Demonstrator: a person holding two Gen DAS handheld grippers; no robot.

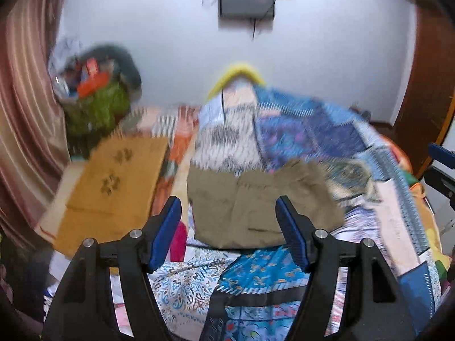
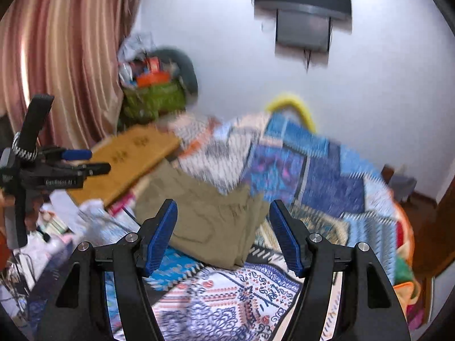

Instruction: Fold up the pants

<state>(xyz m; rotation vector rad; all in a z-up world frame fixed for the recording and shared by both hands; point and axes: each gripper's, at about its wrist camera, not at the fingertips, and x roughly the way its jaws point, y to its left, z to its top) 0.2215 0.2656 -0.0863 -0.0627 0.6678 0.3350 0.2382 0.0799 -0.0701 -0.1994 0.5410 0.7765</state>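
Observation:
The khaki pants [image 1: 256,204] lie folded into a compact block on the patchwork quilt [image 1: 312,130]; they also show in the right wrist view [image 2: 204,224]. My left gripper [image 1: 229,227] is open and empty, raised above the near edge of the pants. My right gripper [image 2: 221,233] is open and empty, hovering above the pants' near corner. The left gripper also shows at the left of the right wrist view [image 2: 85,160], and the right gripper's blue tip shows at the right edge of the left wrist view [image 1: 442,153]. Both views are motion-blurred.
A tan cardboard box [image 1: 113,182] lies on the bed left of the pants. A green bag of clutter [image 1: 96,96] stands by the striped curtain [image 1: 25,113]. A wall-mounted screen [image 2: 301,2] hangs above. A yellow item [image 1: 236,76] sits at the bed's far end.

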